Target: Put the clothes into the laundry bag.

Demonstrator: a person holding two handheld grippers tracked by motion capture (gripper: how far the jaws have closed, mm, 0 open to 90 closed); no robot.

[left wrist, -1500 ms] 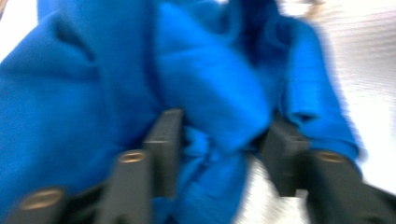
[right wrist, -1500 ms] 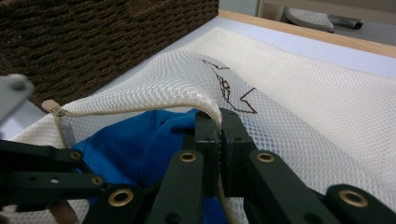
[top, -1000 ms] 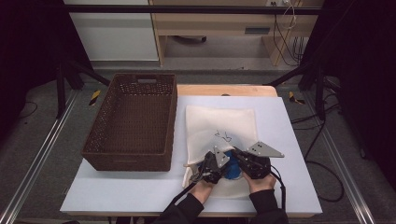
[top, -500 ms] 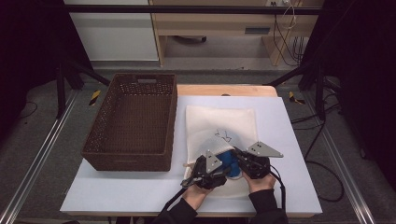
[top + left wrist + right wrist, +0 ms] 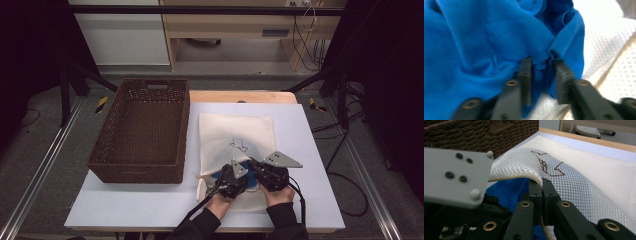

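Observation:
A white mesh bag [image 5: 235, 130] lies flat on the table, its mouth toward the person. My right gripper [image 5: 251, 165] is shut on the bag's upper edge [image 5: 537, 176] and holds it lifted. Under that flap sits a bunched blue cloth [image 5: 486, 37], whose blue also shows beside my right jaws [image 5: 511, 190]. My left gripper [image 5: 243, 181] reaches into the mouth; its jaws have just been closing, and a fold of the blue cloth is pinched between them [image 5: 541, 67]. Both grippers are side by side at the bag's near end.
A dark brown wicker basket [image 5: 142, 127] stands to the left of the bag, its wall close behind the lifted flap [image 5: 486, 135]. The white table top [image 5: 125, 205] has bare room at the front left. Cables trail off the front edge.
My left gripper drew back to the left half a second ago, then came back right into the bag's mouth beside the right gripper. The right gripper and the lifted edge have stayed put.

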